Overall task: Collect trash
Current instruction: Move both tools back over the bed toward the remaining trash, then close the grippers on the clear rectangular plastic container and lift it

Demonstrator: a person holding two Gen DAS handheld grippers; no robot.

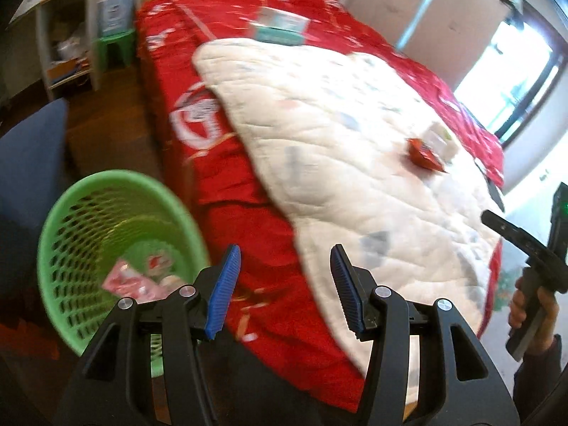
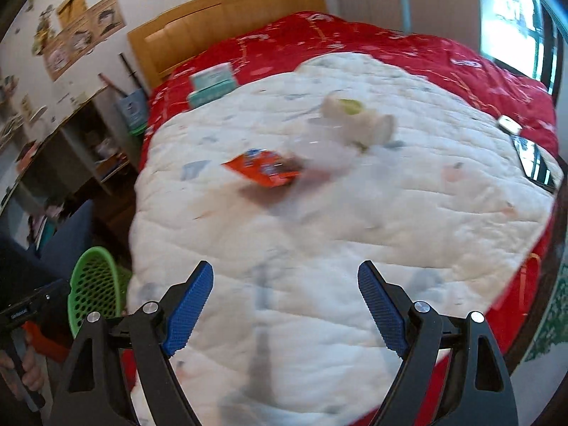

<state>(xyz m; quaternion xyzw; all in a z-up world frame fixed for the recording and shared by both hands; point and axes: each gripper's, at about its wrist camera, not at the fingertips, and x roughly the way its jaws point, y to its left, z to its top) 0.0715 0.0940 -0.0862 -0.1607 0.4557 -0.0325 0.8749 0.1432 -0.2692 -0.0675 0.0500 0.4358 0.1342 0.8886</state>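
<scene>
Wrappers in basket; left view only

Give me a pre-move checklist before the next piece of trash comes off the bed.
1. Right gripper open and empty: ok.
2. Left gripper open and empty: ok.
3. Orange wrapper in plain sight on the white quilt, nothing on top of it: ok.
4. Pale crumpled trash behind the wrapper identified: cannot tell, too blurred.
5. Green basket upright beside the bed, mouth open, with room left: ok.
6. Phone near the quilt's right edge kept apart from the trash: ok.
</scene>
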